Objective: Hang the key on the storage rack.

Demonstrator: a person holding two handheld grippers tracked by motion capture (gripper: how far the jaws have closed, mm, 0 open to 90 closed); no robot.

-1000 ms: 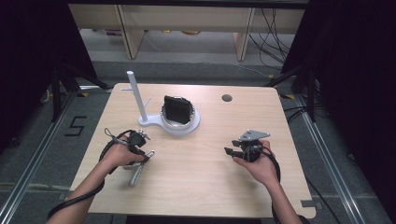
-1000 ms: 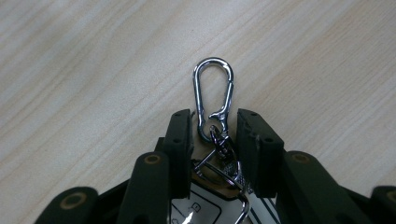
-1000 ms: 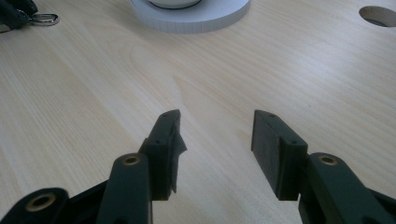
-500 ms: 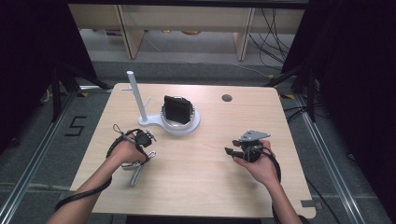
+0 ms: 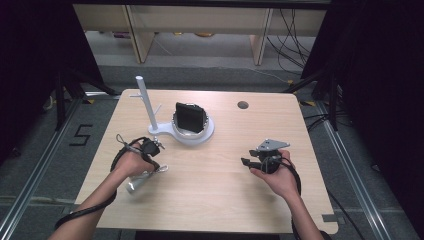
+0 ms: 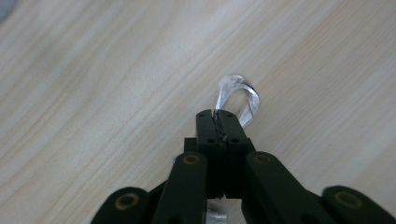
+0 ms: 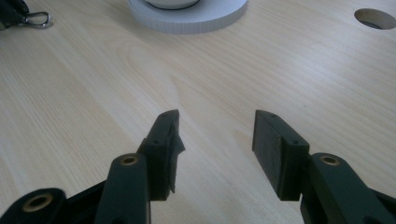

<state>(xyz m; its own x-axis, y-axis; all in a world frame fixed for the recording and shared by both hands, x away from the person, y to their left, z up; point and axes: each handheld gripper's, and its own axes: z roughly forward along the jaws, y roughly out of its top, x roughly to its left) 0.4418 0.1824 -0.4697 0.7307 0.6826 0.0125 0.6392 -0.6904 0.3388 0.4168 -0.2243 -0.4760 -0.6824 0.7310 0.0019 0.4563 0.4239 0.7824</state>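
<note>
The loop (image 6: 237,97) was a thin, clear, glassy strip bent into a teardrop, and the left gripper (image 6: 218,122) had just closed its fingers (image 6: 207,128) on its near end, pinching it tight. It stuck out past the fingertips, just above the table (image 5: 220,170), at the near left part of the table. In the high view a silvery piece (image 5: 136,183) lay under the left hand (image 5: 131,162), too small to make out. The right gripper (image 7: 215,140) stood at the near right with its fingers (image 7: 164,142) wide apart and nothing between them. Bare wood lay open between the two hands. A white stand (image 5: 194,134) with a dark object (image 5: 189,116) stood farther back, well apart from both. A "5" (image 5: 81,135) was marked on the floor to the left.
</note>
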